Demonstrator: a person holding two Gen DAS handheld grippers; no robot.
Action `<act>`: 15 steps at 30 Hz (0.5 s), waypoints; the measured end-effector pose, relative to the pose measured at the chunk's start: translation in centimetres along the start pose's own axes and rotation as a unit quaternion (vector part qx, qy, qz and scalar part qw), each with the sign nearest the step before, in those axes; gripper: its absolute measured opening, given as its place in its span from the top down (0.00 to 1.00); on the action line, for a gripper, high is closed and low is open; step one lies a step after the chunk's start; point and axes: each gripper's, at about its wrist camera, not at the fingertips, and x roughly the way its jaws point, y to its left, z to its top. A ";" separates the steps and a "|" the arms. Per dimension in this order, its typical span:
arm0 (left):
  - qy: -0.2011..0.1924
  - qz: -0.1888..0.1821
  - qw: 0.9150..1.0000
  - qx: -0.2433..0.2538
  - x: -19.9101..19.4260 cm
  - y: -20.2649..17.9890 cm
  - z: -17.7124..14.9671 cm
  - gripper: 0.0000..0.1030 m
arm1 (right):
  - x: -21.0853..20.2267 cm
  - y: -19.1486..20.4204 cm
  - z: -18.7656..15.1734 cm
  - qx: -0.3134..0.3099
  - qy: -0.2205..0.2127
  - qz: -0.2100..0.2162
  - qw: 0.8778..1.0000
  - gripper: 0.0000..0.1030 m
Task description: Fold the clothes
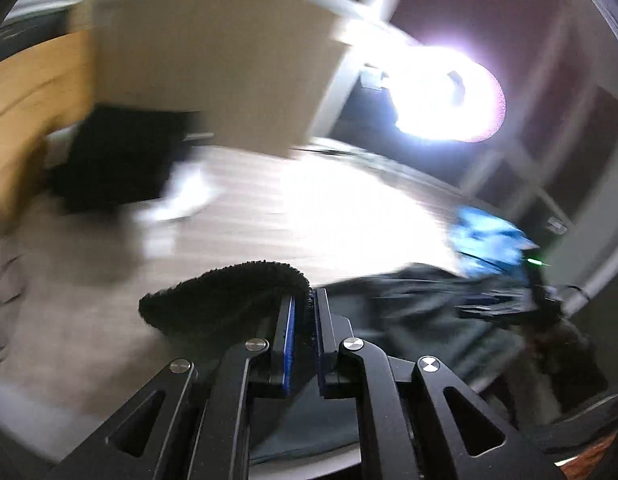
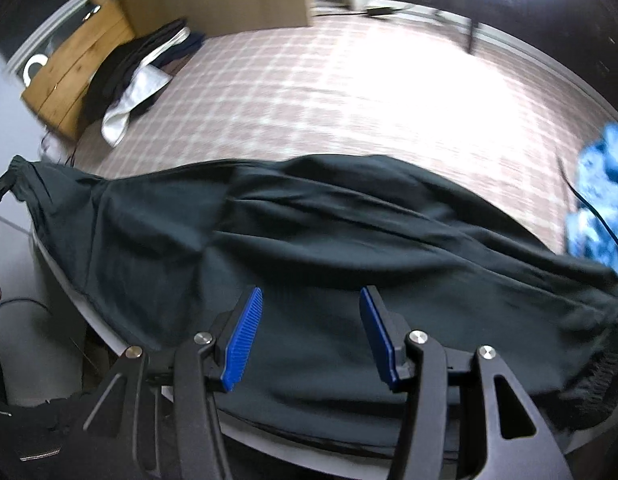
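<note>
A dark green-black garment (image 2: pixel 309 240) lies spread along the near edge of a bed with a pink checked cover (image 2: pixel 329 92). My left gripper (image 1: pixel 305 312) is shut on the garment's ribbed black hem (image 1: pixel 229 296), which loops up to the left of the blue pads; the rest of the cloth (image 1: pixel 409 312) trails away to the right. My right gripper (image 2: pixel 311 320) is open and empty, its blue pads (image 2: pixel 245 336) hovering just above the middle of the garment. The left wrist view is blurred.
A pile of dark and white clothes (image 2: pixel 137 72) sits at the bed's far left by a wooden headboard (image 2: pixel 73 76). A blue patterned cloth (image 2: pixel 601 192) lies at the right edge. A bright lamp glare (image 1: pixel 441 96) fills the background.
</note>
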 end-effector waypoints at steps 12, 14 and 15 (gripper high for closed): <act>0.097 -0.257 0.949 0.157 23.6 -32.0 -1.8 0.90 | -7.7 -17.1 -7.1 0.117 -0.048 -0.055 0.990 0.51; 0.140 -0.258 0.940 0.174 28.1 -36.0 -4.0 0.84 | -9.0 -20.5 -8.5 0.144 -0.058 -0.066 0.986 0.51; 0.189 -0.248 0.932 0.186 30.4 -37.8 -5.5 0.84 | -9.3 -22.1 -9.1 0.164 -0.058 -0.067 0.982 0.51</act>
